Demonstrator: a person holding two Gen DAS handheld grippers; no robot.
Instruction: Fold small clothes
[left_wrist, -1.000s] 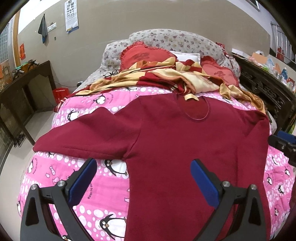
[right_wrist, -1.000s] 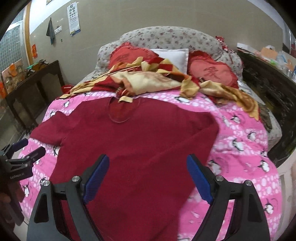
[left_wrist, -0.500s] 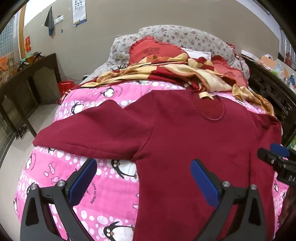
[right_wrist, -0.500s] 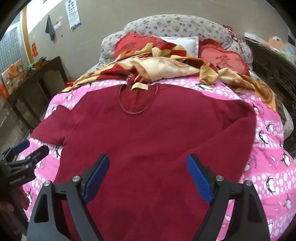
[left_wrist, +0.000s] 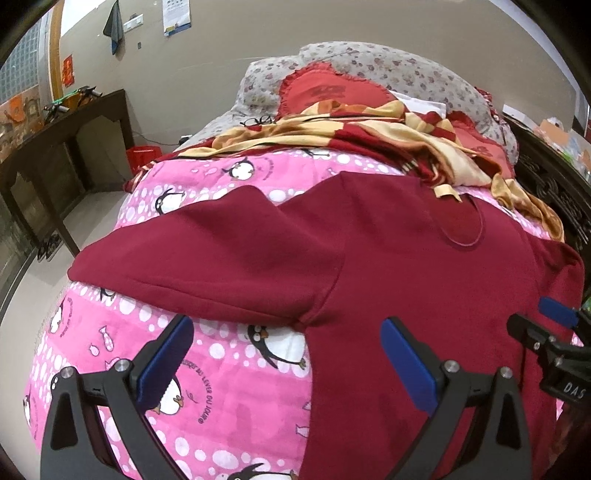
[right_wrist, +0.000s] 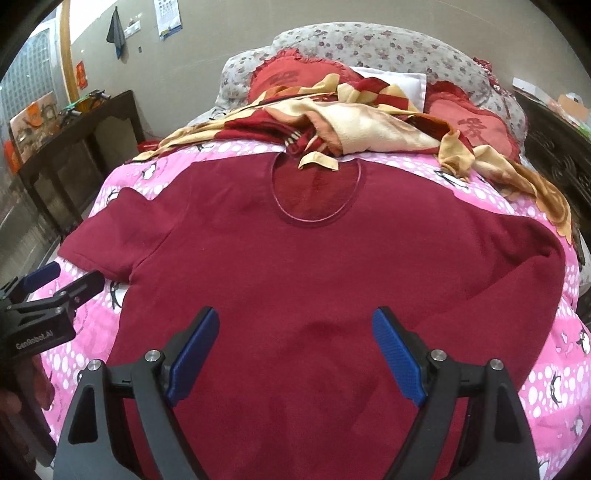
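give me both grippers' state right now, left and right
Left gripper: jaws open, holding nothing, above the red sweater near its sleeve.
Right gripper: jaws open, holding nothing, over the sweater's body.

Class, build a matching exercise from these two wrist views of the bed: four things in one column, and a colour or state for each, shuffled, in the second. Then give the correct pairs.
Things:
1. sweater
2. quilt
3. left gripper
4. glasses

Descriptions:
A. pink, penguin print
B. open, empty
C. dark red, spread flat
D. lying near the pillows

Pairs: 1-C, 2-A, 3-B, 4-D
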